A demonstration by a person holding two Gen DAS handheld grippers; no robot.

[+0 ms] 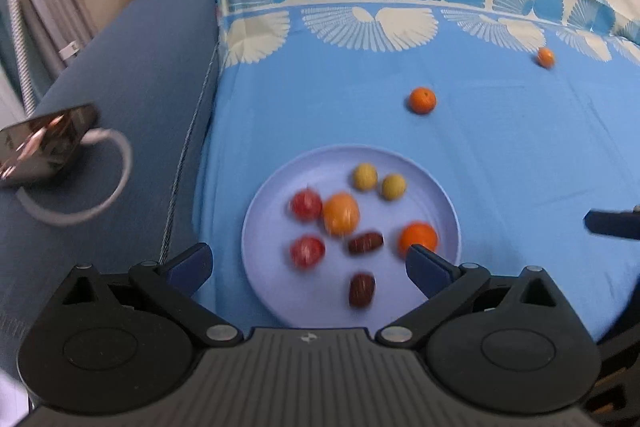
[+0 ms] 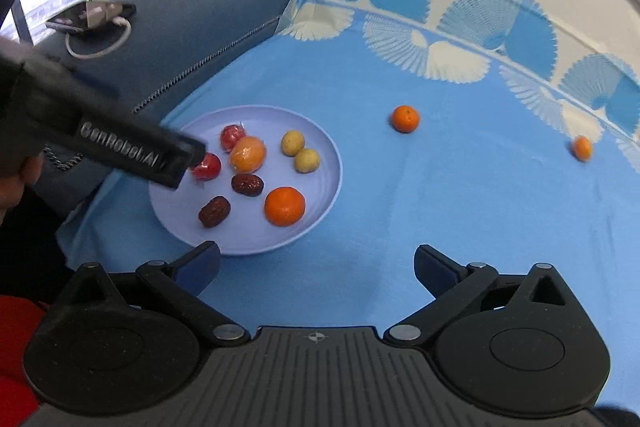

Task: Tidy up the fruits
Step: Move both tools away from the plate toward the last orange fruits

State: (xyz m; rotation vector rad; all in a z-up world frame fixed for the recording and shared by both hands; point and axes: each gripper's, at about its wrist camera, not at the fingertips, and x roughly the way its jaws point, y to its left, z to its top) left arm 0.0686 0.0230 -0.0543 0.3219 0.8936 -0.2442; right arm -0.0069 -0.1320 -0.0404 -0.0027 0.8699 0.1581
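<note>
A lilac plate (image 1: 448,203) (image 2: 328,155) lies on the blue cloth and holds several fruits: two red ones (image 1: 306,205), two oranges (image 1: 418,237) (image 2: 285,206), two yellow-green ones (image 1: 365,177) (image 2: 292,143) and two dark dates (image 1: 362,290) (image 2: 215,211). Two small oranges lie loose on the cloth, one near (image 1: 422,100) (image 2: 405,119) and one far right (image 1: 545,57) (image 2: 581,147). My left gripper (image 1: 308,261) is open and empty above the plate's near side; its body (image 2: 120,143) reaches over the plate's left. My right gripper (image 2: 316,265) is open and empty over bare cloth right of the plate.
A phone (image 1: 44,143) (image 2: 90,15) with a white cable (image 1: 100,195) lies on the dark blue cushion (image 1: 140,75) to the left. A fan-patterned cloth edge (image 1: 360,7) runs along the back. The right gripper's fingertip (image 1: 612,223) shows at the right edge.
</note>
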